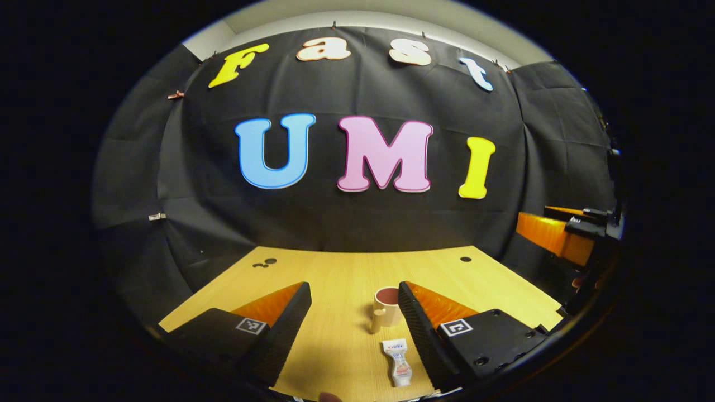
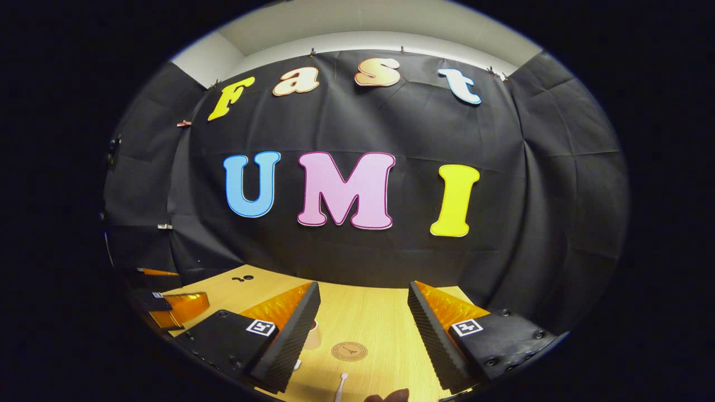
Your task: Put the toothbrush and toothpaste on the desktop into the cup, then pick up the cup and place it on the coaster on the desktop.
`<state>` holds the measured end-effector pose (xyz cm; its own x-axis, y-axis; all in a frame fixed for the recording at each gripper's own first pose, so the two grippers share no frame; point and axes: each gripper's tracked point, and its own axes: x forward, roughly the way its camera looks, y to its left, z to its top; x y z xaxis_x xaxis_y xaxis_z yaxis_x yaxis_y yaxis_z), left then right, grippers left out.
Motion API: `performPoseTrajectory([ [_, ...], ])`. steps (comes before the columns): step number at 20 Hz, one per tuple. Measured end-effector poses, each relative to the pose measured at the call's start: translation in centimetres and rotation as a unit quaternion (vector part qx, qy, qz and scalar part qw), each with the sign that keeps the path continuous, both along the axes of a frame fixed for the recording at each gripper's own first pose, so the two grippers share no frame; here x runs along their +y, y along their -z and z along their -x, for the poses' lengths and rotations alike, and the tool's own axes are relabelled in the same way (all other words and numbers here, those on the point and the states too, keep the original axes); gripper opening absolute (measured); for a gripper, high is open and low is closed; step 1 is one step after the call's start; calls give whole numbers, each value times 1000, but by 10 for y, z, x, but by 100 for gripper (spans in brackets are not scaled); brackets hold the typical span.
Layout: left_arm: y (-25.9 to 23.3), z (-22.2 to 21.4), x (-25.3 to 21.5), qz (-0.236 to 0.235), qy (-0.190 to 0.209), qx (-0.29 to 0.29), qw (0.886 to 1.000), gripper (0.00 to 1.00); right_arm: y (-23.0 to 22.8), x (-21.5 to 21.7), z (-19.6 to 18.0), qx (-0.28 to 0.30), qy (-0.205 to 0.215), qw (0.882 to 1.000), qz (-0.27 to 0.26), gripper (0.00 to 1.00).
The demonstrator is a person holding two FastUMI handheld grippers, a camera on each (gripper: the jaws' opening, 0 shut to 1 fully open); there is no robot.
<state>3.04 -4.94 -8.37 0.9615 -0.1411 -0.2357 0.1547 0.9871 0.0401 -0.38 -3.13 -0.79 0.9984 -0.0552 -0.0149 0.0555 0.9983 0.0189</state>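
A staged recording booth rather than a lived-in room: black cloth [image 1: 357, 223] pinned up as backdrop on three sides, clipped along the top edge, with a pale plain wall and ceiling [image 2: 357, 28] showing above it. Set up around a light wood-grain desktop [image 1: 341, 279] pushed against the cloth, drilled with a few small round holes [image 1: 465, 259], and dressed with household props, namely a cup [image 1: 386, 308], a small toothpaste tube [image 1: 399, 363] and a round coaster [image 2: 349, 351]

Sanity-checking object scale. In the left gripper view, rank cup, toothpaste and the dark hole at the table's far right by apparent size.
1. cup, partly hidden behind a finger
2. toothpaste, nearer the camera, so this order is unsure
3. hole, clearly smallest and farthest
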Motion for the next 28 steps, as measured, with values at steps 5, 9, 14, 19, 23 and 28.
performPoseTrajectory([
  [5, 63, -4, -31, -4, 12, 99, 995, 97, 8, -16, 1, 11, 2, 1000, 2, 97],
  [9, 131, -3, -47, -23, 12, 203, 979, 98, 18, -39, 3, 23, 13, 1000, 11, 97],
  [14, 197, -4, -68, -34, 15, 301, 953, 92, 35, -75, 9, 49, 37, 998, 12, 97],
  [19, 242, -9, -71, -58, 8, 371, 927, 86, 48, -103, 15, 68, 63, 996, 8, 97],
  [23, 260, -8, -72, -67, 6, 404, 912, 68, 53, -114, 17, 75, 80, 994, 4, 97],
  [28, 271, -9, -71, -83, 12, 416, 906, 64, 60, -112, 22, 91, 91, 992, 4, 97],
])
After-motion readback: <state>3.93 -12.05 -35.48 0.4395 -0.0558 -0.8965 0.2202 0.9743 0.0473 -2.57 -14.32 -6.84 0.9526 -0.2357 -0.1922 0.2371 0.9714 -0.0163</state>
